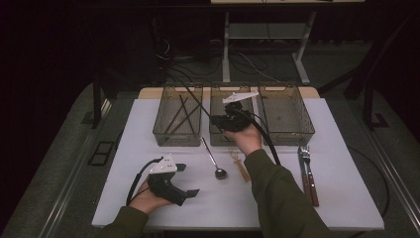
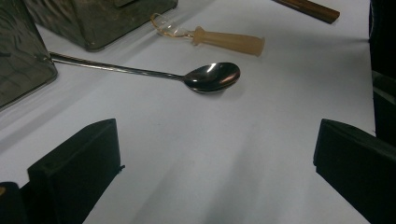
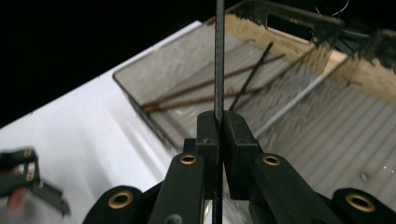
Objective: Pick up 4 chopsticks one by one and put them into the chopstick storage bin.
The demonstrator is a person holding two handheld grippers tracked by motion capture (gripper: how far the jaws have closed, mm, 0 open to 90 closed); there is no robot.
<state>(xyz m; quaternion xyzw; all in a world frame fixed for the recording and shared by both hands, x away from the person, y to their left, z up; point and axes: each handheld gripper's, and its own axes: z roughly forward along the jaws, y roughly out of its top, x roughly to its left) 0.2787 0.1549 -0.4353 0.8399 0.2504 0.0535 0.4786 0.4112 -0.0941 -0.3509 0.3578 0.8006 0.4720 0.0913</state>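
right gripper (image 1: 221, 119) clamped on a black chopstick (image 3: 219, 56), left gripper (image 1: 184, 179) idle with jaws wide apart.

nearest us we saw the left gripper low over the white table (image 1: 148, 198), nothing between its jaws. a spoon (image 2: 212, 77) and a tan-handled utensil (image 2: 229, 41) lay just past it. farther off we held the chopstick above the left bin (image 1: 178, 115) and middle bin (image 1: 218, 136), more chopsticks (image 3: 205, 91) lying in the left one.

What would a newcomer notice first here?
Probably the right gripper, shut on a thin black chopstick and held above the left bin, where more sticks lie. Next, the shiny spoon on the white table, ahead of the open left gripper.
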